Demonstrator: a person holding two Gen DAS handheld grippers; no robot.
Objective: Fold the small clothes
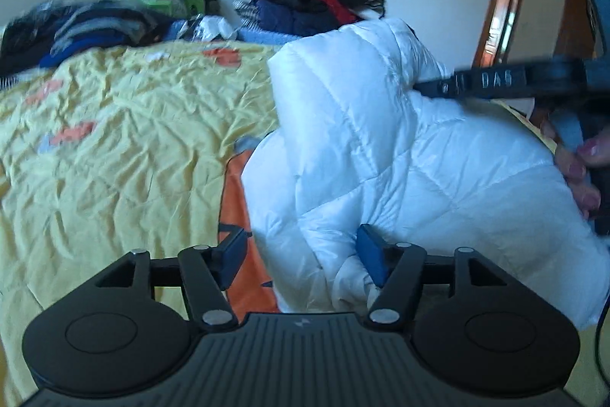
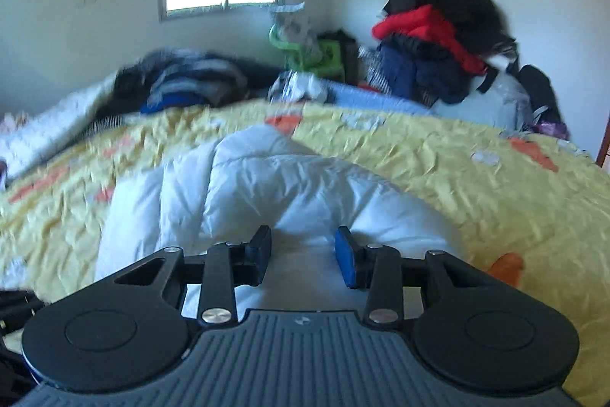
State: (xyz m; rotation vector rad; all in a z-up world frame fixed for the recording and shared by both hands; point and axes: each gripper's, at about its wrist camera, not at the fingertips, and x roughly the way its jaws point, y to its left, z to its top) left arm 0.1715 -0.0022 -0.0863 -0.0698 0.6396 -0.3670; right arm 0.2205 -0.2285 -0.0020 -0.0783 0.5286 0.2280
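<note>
Two grippers work a white puffer jacket point(image 1: 400, 155) on the yellow bed point(image 1: 114, 140). The left gripper point(image 1: 301, 256) gapes around a fold at 6 o'clock; the right gripper point(image 2: 303, 256) stands parted, pinching nothing.

Left gripper point(image 1: 301, 256), seen from its own wrist camera: the two blue-padded fingers point(image 1: 371, 256) stand apart, pointing forward and somewhat downward, the right-hand pad lying against white quilted fabric. Right gripper point(image 2: 303, 256), own wrist view: fingers point(image 2: 346, 262) held moderately apart, angled downward, white fabric between them without visible pressing. The right hand point(image 1: 579, 174) grips that tool's handle at the left view's edge
</note>
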